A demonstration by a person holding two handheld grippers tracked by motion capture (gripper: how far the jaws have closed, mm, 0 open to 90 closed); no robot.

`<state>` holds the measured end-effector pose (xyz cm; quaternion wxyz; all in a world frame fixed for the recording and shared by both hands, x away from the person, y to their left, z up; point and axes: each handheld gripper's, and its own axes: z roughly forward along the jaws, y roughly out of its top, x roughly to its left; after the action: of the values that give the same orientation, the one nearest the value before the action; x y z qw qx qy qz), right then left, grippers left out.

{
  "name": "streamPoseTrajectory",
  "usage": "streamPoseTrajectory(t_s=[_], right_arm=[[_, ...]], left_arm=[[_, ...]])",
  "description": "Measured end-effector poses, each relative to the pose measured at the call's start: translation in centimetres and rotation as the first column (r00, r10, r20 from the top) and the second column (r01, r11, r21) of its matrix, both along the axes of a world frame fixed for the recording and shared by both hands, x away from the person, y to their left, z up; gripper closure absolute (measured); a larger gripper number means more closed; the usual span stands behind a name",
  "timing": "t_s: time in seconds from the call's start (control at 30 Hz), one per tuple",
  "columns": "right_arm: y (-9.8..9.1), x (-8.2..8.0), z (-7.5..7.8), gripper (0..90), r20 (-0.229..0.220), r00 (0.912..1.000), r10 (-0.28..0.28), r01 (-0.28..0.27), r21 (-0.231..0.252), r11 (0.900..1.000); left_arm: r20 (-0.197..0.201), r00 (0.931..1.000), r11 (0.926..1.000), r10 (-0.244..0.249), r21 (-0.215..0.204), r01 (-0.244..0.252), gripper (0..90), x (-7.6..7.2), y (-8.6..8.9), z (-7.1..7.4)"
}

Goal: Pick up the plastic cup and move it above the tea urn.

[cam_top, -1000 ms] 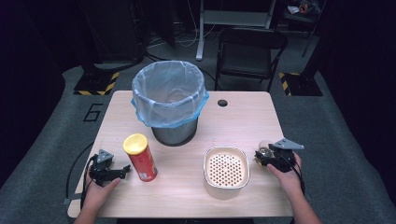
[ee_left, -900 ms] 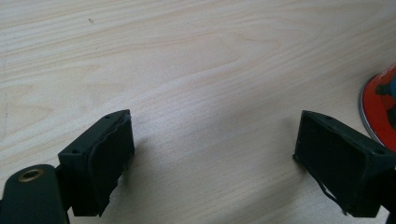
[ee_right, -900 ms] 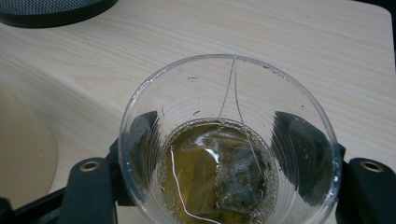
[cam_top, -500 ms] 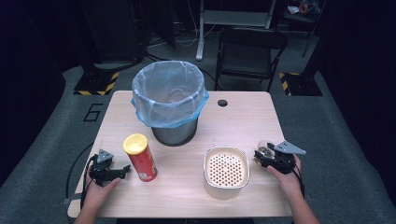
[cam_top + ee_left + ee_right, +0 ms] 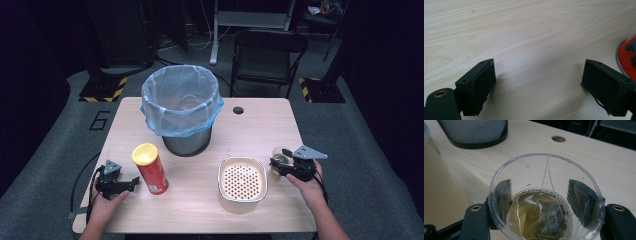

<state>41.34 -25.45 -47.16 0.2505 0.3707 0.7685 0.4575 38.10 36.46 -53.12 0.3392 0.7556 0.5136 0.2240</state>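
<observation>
The right gripper (image 5: pixel 278 163) stands at the table's right edge with its two black jaws on either side of a clear plastic cup (image 5: pixel 546 197). The jaws have just been closing with the cup between them, and they now sit against its ribbed wall, though whether the pads truly press on it cannot be told. The cup is round, thin and see-through; it holds yellow-green liquid and a soaked dark tea bag (image 5: pixel 551 220), whose fine string runs up to the rim. Just beside the cup to its left sits a cream, rounded-square strainer bowl (image 5: pixel 242 184) with a perforated floor.

The left gripper (image 5: pixel 131 182) lies low at the front left, jaws spread wide over bare pale wood-grain table (image 5: pixel 529 37), gripping nothing. Just beside it stands a red cylindrical chip can (image 5: pixel 150 169) with a yellow lid. Behind, a mesh metal bin (image 5: pixel 181 107) wears a filmy blue liner.
</observation>
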Motion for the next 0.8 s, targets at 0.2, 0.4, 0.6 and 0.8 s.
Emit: streamPoseTrajectory(t_s=[0.2,0.4,0.6,0.8], right_arm=[[1.7,0.9,3.3,35.6,0.06,0.9909,0.12,-0.12,-0.015,0.9927],[3.5,2.4,5.7,36.0,0.064,0.9744,0.215,-0.214,-0.029,0.9764],[5.0,4.0,7.3,36.3,0.073,0.9496,0.305,-0.304,-0.026,0.9524],[6.1,4.4,8.2,36.6,0.104,0.9291,0.355,-0.351,-0.053,0.9348]], left_arm=[[0.0,1.0,1.0,0.0,-0.001,0.0,11.4,0.0,0.0,0.0],[0.0,1.0,1.0,0.0,0.0,0.0,11.4,0.0,0.0,0.0],[0.0,1.0,1.0,0.0,0.0,0.0,11.4,0.0,0.0,0.0],[0.0,1.0,1.0,-0.001,-0.001,0.001,11.5,0.0,0.0,0.0]])
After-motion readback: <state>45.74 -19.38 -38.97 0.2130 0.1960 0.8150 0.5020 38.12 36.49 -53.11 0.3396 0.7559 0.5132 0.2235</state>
